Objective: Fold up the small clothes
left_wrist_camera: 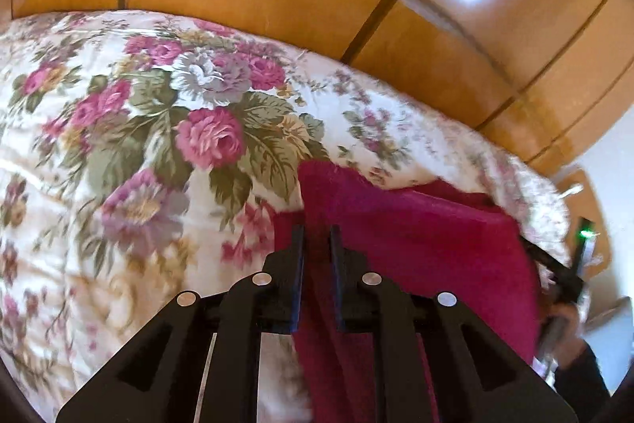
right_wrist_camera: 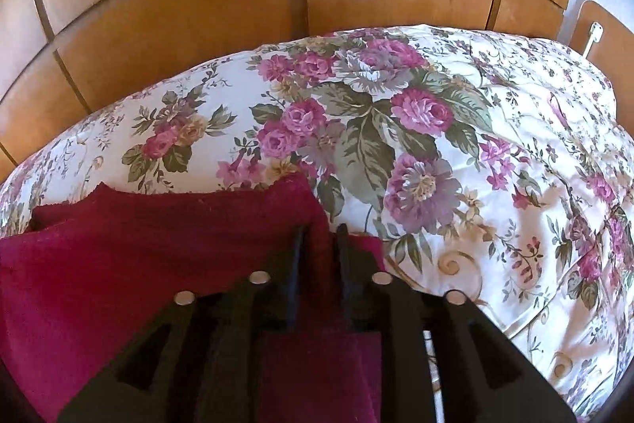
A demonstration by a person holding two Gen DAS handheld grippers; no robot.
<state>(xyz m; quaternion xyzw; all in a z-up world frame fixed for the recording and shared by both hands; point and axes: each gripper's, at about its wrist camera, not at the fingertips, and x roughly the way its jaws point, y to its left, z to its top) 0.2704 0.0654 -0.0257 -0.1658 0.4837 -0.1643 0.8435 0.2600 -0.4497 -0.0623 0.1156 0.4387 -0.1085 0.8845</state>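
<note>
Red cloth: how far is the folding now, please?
Done: the red cloth is over the floral bedspread, with two layers showing. In hand: the left gripper pinches one edge; the right gripper straddles another, jaws apart. Left: letting go, probably further folds.

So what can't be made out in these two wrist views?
- Dark red knitted garment: its type and lower part are hidden in both views, cut off by the frame bottom and covered by the tongs.
- Left tongs: cloth lies between the fingers; whether they pinch it is unclear.
- Right tongs: same doubt.
- Left view: the person's hand at the right edge is blurred.
</note>
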